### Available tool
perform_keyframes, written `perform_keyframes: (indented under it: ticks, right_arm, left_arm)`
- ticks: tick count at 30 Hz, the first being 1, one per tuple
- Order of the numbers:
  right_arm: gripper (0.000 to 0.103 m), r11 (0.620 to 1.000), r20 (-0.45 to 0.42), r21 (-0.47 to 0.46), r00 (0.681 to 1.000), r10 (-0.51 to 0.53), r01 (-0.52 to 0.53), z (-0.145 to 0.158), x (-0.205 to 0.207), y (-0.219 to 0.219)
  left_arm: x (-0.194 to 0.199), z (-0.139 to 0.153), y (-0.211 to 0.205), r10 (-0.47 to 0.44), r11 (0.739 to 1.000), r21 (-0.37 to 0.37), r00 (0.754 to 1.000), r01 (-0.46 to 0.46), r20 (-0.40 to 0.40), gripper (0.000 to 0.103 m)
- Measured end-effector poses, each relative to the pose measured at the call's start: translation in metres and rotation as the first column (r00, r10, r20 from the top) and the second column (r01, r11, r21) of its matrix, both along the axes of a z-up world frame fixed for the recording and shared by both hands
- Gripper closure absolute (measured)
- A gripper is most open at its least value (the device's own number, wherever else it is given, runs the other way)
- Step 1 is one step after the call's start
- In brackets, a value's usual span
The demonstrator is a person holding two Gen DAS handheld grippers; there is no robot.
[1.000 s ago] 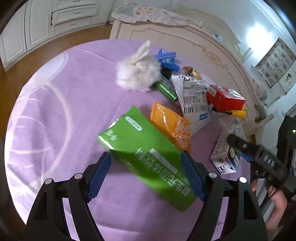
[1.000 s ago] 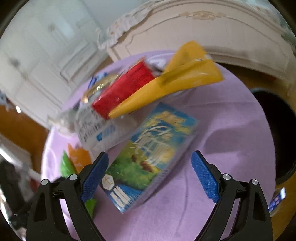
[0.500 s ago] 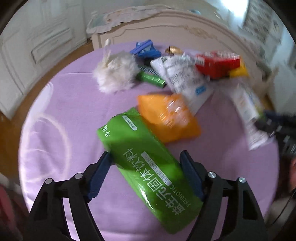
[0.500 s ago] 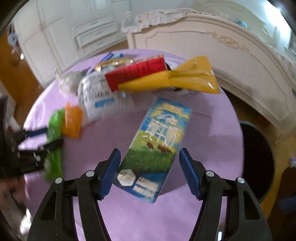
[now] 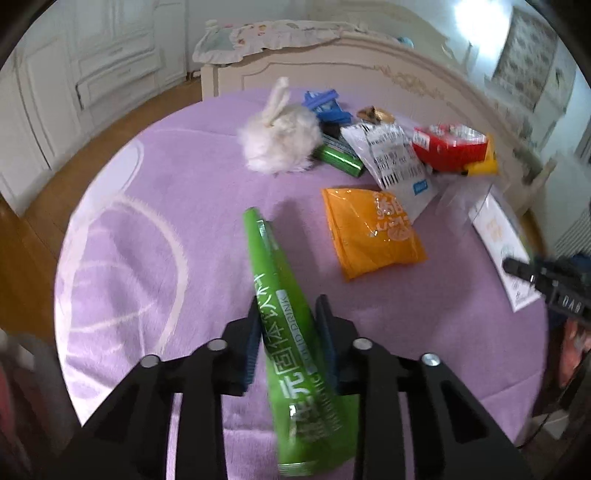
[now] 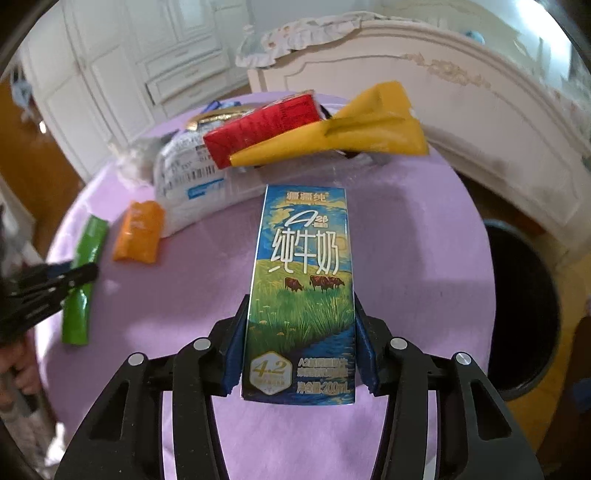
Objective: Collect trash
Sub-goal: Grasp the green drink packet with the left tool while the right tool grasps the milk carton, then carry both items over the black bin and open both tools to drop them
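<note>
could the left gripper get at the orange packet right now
Probably not yet: the left gripper, whose jaws have just been closing, is clamped on the green packet. The orange packet lies uncovered just ahead.

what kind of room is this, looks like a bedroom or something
Most likely a bedroom in a home. A cream carved bed frame with a quilt draped over it stands behind the purple cloth, and white panelled cupboards with drawers line the wall above a wooden floor.
</note>
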State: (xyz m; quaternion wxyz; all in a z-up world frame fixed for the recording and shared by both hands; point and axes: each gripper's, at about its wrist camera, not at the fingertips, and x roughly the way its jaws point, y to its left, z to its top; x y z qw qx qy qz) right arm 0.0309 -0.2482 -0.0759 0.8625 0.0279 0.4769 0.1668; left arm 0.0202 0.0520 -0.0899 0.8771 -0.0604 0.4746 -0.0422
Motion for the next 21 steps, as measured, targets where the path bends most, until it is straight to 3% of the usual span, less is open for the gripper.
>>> perform_keyframes:
  ticks: [4, 8, 15, 21]
  right_arm:
    - [0.054, 0.978, 0.026, 0.207, 0.999, 0.035, -0.039, 0.012, -0.023, -0.020]
    - [0.054, 0.946, 0.087, 0.316, 0.995, 0.040, -0.065, 0.026, -0.042, -0.021]
    - [0.054, 0.919, 0.210, 0.393, 0.976, -0.056, -0.032, 0.055, -0.044, -0.040]
    - [0.054, 0.925, 0.318, 0.361, 0.917, -0.240, 0.117, 0.076, -0.044, -0.097]
  left_arm:
    - [-0.012, 0.008, 0.012, 0.015, 0.997, -0.077, 0.998, -0.011, 0.054, 0.078]
    - [-0.015, 0.032, -0.005, -0.025, 0.994, -0.106, 0.991, 0.039, 0.133, 0.078]
    - [-0.003, 0.078, -0.071, -0.152, 0.970, -0.142, 0.951, 0.196, 0.271, 0.078]
    - [0.020, 0.095, -0.143, -0.273, 0.932, -0.135, 0.897, 0.336, 0.347, 0.078]
